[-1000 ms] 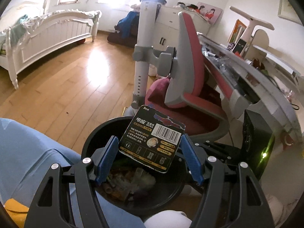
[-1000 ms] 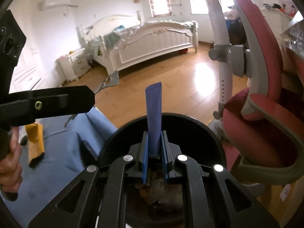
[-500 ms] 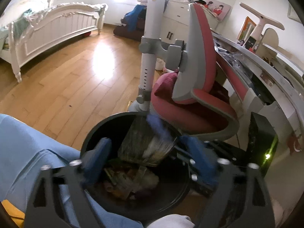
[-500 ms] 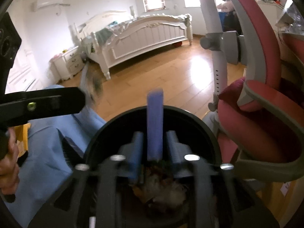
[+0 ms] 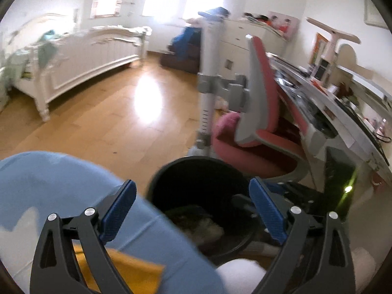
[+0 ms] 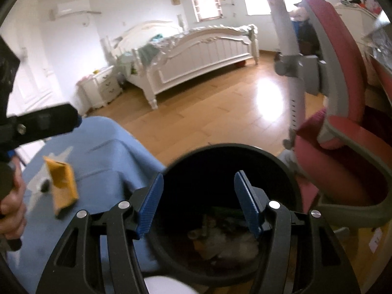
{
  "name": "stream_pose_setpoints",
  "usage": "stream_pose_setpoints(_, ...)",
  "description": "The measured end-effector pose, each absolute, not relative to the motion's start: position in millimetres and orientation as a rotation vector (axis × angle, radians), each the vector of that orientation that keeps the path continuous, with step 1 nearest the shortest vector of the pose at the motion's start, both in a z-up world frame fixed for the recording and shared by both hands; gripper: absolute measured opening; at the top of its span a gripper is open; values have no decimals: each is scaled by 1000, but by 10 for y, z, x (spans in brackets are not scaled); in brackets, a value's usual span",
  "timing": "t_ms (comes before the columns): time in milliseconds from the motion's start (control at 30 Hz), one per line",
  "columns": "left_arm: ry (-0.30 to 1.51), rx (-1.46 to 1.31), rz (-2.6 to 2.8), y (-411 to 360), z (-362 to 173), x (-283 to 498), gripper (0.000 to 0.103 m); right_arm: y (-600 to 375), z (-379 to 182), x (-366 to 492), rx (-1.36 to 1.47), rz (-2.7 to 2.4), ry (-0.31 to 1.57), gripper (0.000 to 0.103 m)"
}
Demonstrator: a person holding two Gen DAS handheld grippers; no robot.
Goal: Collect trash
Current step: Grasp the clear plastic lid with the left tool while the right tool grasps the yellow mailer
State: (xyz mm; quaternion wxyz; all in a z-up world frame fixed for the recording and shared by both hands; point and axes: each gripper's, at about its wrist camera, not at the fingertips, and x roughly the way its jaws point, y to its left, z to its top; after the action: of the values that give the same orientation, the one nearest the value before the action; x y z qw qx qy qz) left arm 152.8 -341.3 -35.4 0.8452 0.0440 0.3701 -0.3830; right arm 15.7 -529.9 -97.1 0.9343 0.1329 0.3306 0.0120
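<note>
I held both claws over the black bin (image 6: 230, 161) beside the red chair (image 6: 343, 112), each with its blue fingers spread wide and nothing between them. The left claw (image 5: 193, 210) hung above the bin's near rim, partly over my blue-clad leg (image 5: 61, 183); the right claw (image 6: 198, 205) sat squarely over the mouth. Trash (image 6: 227, 240) lay heaped at the bottom of the bin, so this round of collecting looked done. A yellow packet (image 6: 61, 188) rested on my leg, outside the bin; I judged it might be next, though I could not tell what it was.
</note>
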Motion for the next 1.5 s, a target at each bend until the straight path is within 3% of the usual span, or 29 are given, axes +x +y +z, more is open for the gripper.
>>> stream_pose_setpoints(300, 830, 113, -615, -2195, -435, 1575, 95, -4443, -627, 304, 211, 247, 686, 61)
stream_pose_setpoints(433, 889, 141, -560, -1778, -625, 1554, 95, -4069, -575, 401, 169, 312, 704, 70)
stream_pose_setpoints(533, 932, 154, -523, -1612, -756, 1545, 95, -3782, -597, 515, 121, 341, 743, 76)
stream_pose_setpoints(767, 974, 165, -516, -1576, -987, 1561, 95, -3295, -776, 805, 10, 363, 851, 77)
stream_pose_setpoints(833, 963, 184, -521, -1601, -1027, 1548, 90, -3236, -828, 867, -19, 355, 873, 77)
stream_pose_setpoints(867, 962, 204, -507, -1622, -1052, 1553, 80, -3206, -844, 885, -26, 352, 880, 77)
stream_pose_setpoints(933, 928, 255, -474, -1650, -1064, 1534, 72, -3159, -885, 921, -30, 351, 895, 68)
stream_pose_setpoints(1000, 915, 256, -463, -1645, -1066, 1551, 64, -3141, -879, 921, -32, 348, 888, 65)
stream_pose_setpoints(1033, 904, 256, -453, -1637, -1059, 1563, 52, -3168, -892, 912, -28, 351, 882, 62)
stream_pose_setpoints(1200, 907, 194, -470, -1582, -1034, 1596, 52, -3278, -825, 822, 13, 359, 827, 52)
stream_pose_setpoints(1233, 908, 177, -482, -1584, -1021, 1588, 51, -3308, -804, 793, 21, 361, 817, 27)
stream_pose_setpoints(1267, 903, 162, -491, -1588, -992, 1571, 51, -3330, -781, 771, 27, 363, 812, 14)
stream_pose_setpoints(1500, 847, 158, -532, -1839, -736, 1492, 52, -3606, -682, 642, 91, 389, 786, 14)
